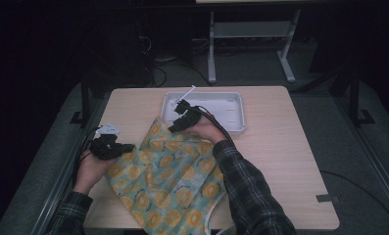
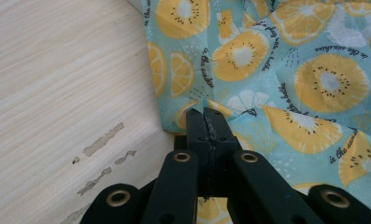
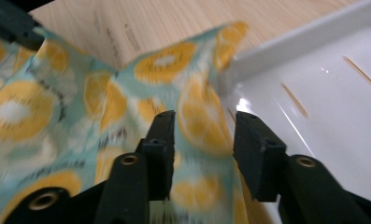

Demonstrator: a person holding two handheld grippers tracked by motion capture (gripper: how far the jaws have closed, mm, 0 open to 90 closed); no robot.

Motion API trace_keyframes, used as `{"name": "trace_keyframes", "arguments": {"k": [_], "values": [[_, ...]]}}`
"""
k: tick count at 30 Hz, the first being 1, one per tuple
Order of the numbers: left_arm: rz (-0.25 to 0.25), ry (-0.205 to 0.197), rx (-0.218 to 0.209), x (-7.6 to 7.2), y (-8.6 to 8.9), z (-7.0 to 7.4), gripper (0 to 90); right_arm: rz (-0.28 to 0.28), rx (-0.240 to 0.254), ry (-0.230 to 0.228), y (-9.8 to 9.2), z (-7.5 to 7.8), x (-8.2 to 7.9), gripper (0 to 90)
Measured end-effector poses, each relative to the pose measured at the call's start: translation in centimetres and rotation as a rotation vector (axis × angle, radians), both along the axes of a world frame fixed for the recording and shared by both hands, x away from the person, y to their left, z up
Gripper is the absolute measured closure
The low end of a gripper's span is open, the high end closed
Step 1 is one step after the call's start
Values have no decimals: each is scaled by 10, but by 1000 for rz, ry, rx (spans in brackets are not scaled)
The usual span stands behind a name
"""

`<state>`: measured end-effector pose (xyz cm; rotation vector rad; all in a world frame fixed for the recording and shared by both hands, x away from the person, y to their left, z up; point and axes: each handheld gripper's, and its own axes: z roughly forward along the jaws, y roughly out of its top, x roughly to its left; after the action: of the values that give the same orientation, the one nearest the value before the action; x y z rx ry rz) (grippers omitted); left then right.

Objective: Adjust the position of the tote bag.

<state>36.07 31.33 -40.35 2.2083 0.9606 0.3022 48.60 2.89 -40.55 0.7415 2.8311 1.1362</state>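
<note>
A light blue cloth (image 1: 172, 181) printed with yellow fruit slices lies spread over the front middle of the wooden table (image 1: 280, 156). My left gripper (image 1: 126, 147) is at the cloth's left edge. In the left gripper view its jaws are pressed together on a fold of the cloth (image 2: 248, 56), my left gripper (image 2: 206, 119) shut on it. My right gripper (image 1: 175, 126) hovers over the cloth's far corner beside the white tray (image 1: 231, 105). In the right gripper view my right gripper (image 3: 204, 135) stands open, with the cloth (image 3: 164, 63) below the jaws and no pad pressing on it.
The white tray's rim (image 3: 286, 39) runs right next to the cloth's far corner, and its inside looks bare. Bare tabletop (image 2: 57, 84) lies left of the cloth. Table legs and cables stand on the dark floor beyond the table.
</note>
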Motion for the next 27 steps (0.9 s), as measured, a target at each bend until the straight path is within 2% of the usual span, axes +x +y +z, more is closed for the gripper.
{"name": "trace_keyframes", "arguments": {"k": [3, 4, 6, 8, 10, 16, 17, 19, 25, 26, 27], "values": [[7, 2, -15, 0, 1, 0, 898, 8, -10, 9, 14, -4, 5, 539], [7, 2, -15, 0, 1, 0, 898, 7, -16, 9, 18, -6, 5, 564], [6, 1, -15, 0, 1, 0, 898, 12, -32, 1, 23, -9, 6, 651], [6, -1, -15, 0, 1, 0, 899, 21, -49, -7, 26, -11, 5, 790], [8, -2, -17, 0, 1, 0, 898, 33, -56, -17, 26, -12, 5, 891], [13, -8, -18, 1, 2, 1, 899, 45, -37, -38, 17, -1, 1, 897], [17, -10, -21, 3, 3, 1, 899, 41, -35, -44, 10, 3, -1, 898], [19, -7, -15, 5, 2, 1, 899, 39, -35, -47, 6, 5, -1, 898], [14, -27, -11, 21, -5, 2, 898, -13, -41, -67, -28, 16, -1, 898], [15, -20, -14, 25, -7, 2, 899, -26, -39, -67, -33, 17, -2, 898], [13, -23, -9, 29, -10, 1, 899, -38, -45, -72, -43, 18, 0, 898]]}}
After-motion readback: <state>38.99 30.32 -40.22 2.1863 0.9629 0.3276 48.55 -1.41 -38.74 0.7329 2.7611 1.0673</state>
